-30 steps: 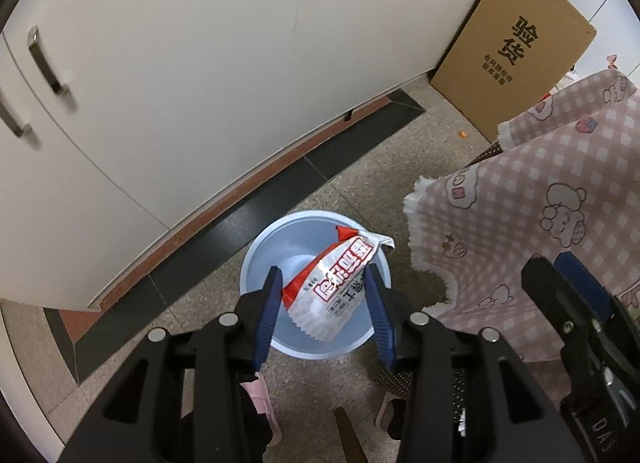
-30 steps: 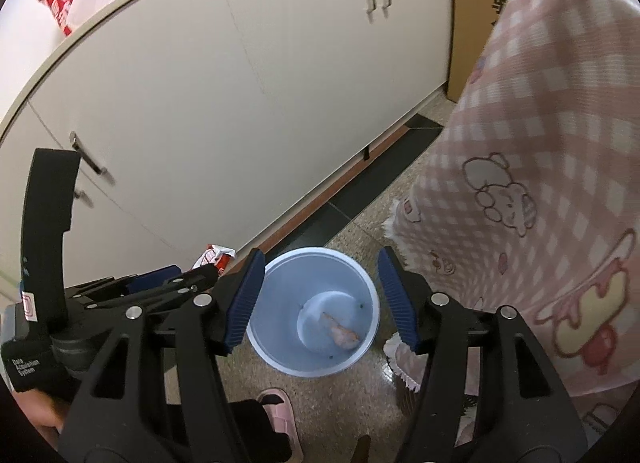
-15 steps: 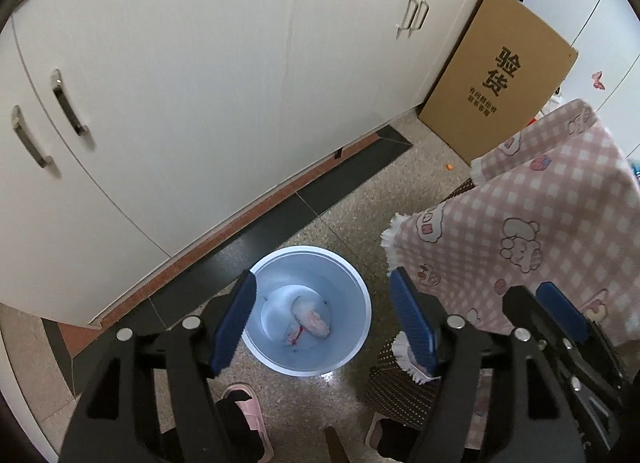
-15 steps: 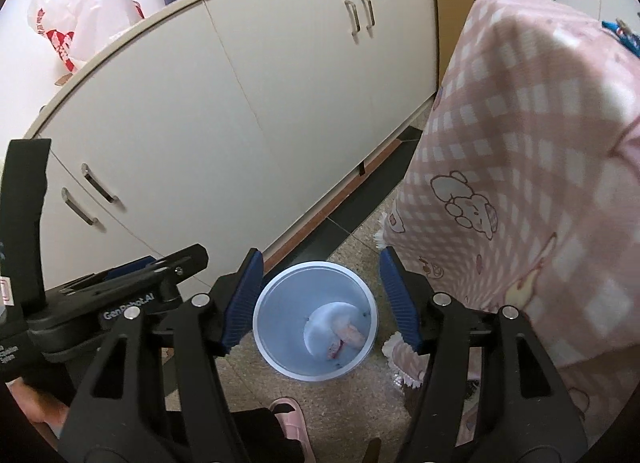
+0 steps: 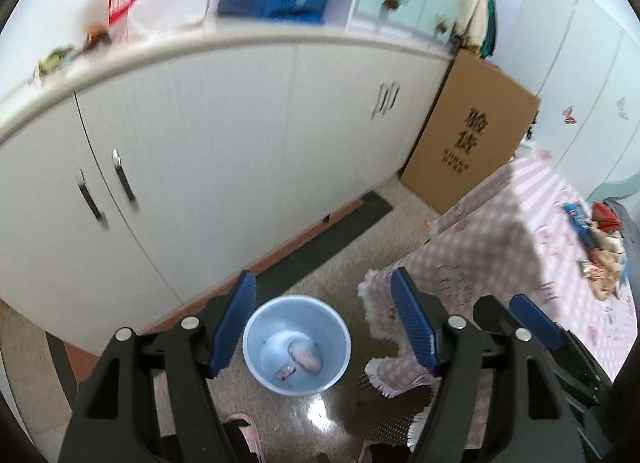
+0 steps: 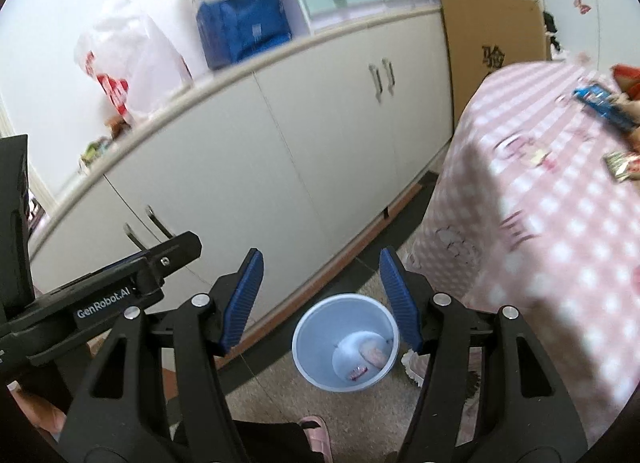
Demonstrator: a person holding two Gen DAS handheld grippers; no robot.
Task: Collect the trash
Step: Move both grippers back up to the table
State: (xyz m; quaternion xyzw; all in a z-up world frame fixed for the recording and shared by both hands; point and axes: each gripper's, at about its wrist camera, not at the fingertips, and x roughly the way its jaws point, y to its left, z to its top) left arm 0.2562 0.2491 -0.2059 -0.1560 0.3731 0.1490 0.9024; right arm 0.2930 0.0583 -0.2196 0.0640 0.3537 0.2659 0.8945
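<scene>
The left gripper [image 5: 322,321] is hanging high in the air and pointing down at the floor. Its two blue fingers [image 5: 234,325] are standing wide apart, and nothing is sitting between them. Far below, between those fingers, the blue bin [image 5: 297,344] is standing on the speckled floor [image 5: 320,423]. It is sitting near the white cabinet [image 5: 224,151] and just beside the hanging edge of the pink checked cloth [image 5: 500,247].

Inside the bin, a pale wrapper [image 5: 305,355] is lying on the bottom, and a small red and white scrap [image 5: 285,373] is lying next to it.

The right gripper [image 6: 322,301] is also hanging high and tilting down toward the floor. Its fingers [image 6: 400,303] are spread wide too, with nothing held. The left gripper's black body is poking into the left side of the right wrist view, so the two tools are floating side by side.

On the right, the cloth is covering a surface [image 6: 552,191]. More trash is lying on top of it, at the far right: a blue wrapper [image 6: 604,105] and a shiny little packet [image 6: 618,167]. Both grippers are well apart from these.

A brown cardboard box [image 5: 472,131] is leaning at the end of the cabinet. A pink slipper [image 6: 316,433] is showing at the bottom, close to the bin.
</scene>
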